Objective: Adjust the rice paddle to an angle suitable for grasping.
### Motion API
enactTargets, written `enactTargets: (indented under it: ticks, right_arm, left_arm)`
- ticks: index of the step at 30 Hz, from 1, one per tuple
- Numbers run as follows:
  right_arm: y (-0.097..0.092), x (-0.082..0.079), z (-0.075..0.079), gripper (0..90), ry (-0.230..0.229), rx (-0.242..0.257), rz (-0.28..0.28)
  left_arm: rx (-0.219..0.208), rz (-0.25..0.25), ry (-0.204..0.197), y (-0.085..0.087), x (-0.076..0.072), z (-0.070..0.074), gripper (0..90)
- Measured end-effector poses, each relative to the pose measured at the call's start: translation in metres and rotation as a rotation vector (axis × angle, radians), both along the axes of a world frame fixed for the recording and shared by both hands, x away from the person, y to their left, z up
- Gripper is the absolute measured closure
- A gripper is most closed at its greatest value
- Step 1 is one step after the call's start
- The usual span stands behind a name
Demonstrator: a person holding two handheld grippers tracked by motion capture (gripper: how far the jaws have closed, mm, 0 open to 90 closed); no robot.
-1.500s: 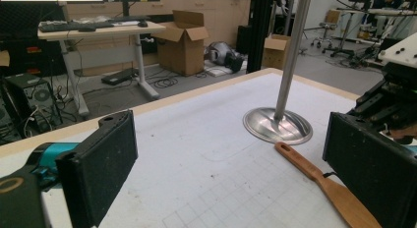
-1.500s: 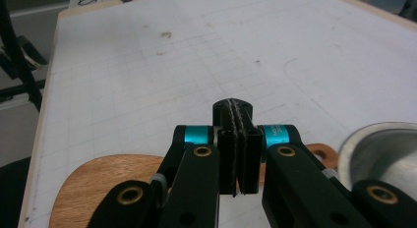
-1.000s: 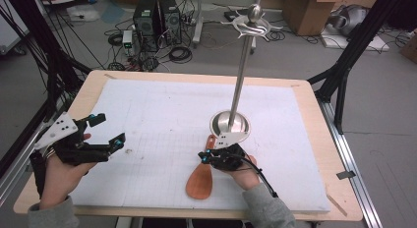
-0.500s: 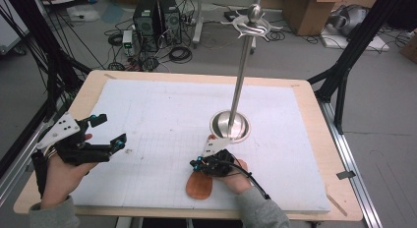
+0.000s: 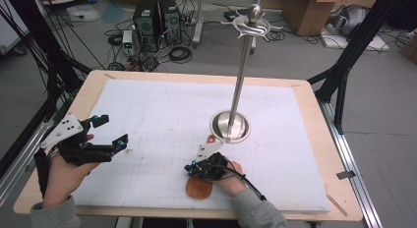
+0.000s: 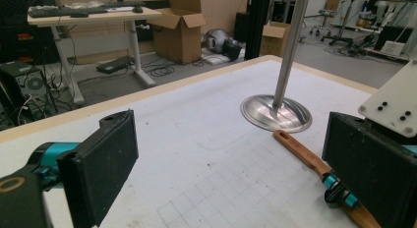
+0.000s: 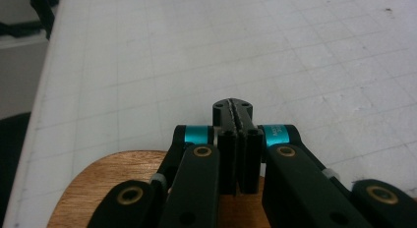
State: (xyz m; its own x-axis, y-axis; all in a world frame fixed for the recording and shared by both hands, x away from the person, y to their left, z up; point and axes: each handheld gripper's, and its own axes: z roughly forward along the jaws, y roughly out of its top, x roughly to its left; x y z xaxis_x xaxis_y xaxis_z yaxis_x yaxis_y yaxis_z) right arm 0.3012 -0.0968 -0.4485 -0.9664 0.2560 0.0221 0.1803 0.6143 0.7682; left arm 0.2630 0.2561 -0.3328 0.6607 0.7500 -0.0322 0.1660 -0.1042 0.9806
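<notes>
From the high view, the wooden spatula (image 5: 198, 187) on the table (image 5: 305, 98) is largely hidden under the right claw (image 5: 189, 168). The left claw (image 6: 231, 164) is seen wide open and empty in its own view, the spatula's blade cut off behind one jaw. In the right gripper view the jaws are pressed shut over the blade, nothing visibly gripped.

A mat (image 5: 162, 115) covers the table (image 5: 314, 120). A stand (image 5: 230, 126) rises right of its middle. Just in front of the stand's base lies a spatula (image 5: 198, 187), its blade toward the near edge. The right gripper (image 5: 196, 168) sits over the spatula; the left gripper (image 5: 110, 134) hangs well apart, by the left edge.
</notes>
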Motion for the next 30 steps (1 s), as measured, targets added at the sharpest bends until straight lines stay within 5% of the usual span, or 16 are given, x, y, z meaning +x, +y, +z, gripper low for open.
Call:
enactTargets:
  ticks: [30]
  right_arm:
    - [-0.029, -0.008, 0.005, 89.4, 0.102, -0.040, -0.015]
  left_arm:
    - [0.009, -0.033, 0.023, -0.011, 0.008, -0.003, 7.5]
